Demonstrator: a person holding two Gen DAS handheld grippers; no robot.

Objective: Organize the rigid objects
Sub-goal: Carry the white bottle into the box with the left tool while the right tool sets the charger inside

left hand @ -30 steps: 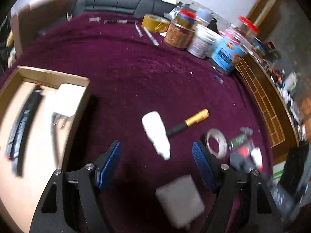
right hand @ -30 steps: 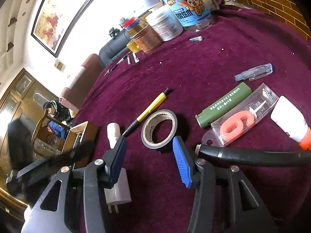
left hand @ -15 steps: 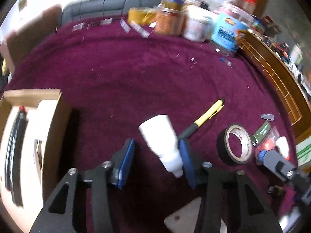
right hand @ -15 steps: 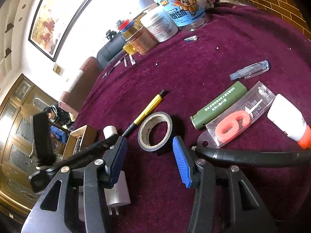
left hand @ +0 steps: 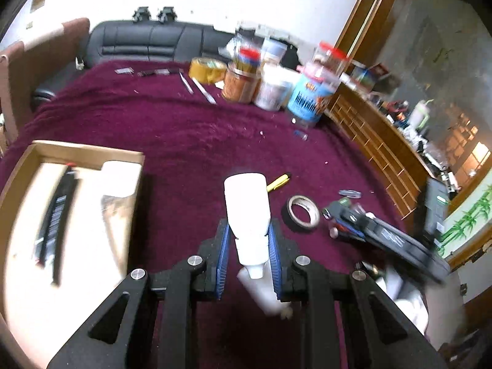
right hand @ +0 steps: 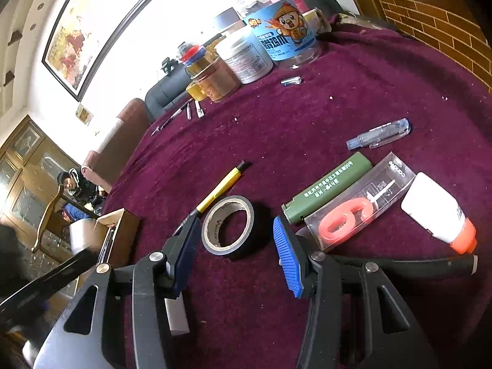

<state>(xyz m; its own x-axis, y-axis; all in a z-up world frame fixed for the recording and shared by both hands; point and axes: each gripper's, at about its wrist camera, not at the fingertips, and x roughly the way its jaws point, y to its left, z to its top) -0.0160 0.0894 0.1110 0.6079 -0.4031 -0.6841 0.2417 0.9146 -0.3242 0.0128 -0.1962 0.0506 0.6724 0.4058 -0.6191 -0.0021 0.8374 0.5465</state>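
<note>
At the left of the left wrist view, an open brown cardboard box is seen. At centre, a white plastic bottle is clamped in the left gripper, lifted above a maroon cloth. It is best carried level and lowered inside the box walls before release. The right gripper, fingers apart and empty, is held over a black tape roll.

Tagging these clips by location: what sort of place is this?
Probably a home living room: a black leather sofa behind the table, a large framed painting on the wall, and food jars on the maroon tablecloth.
</note>
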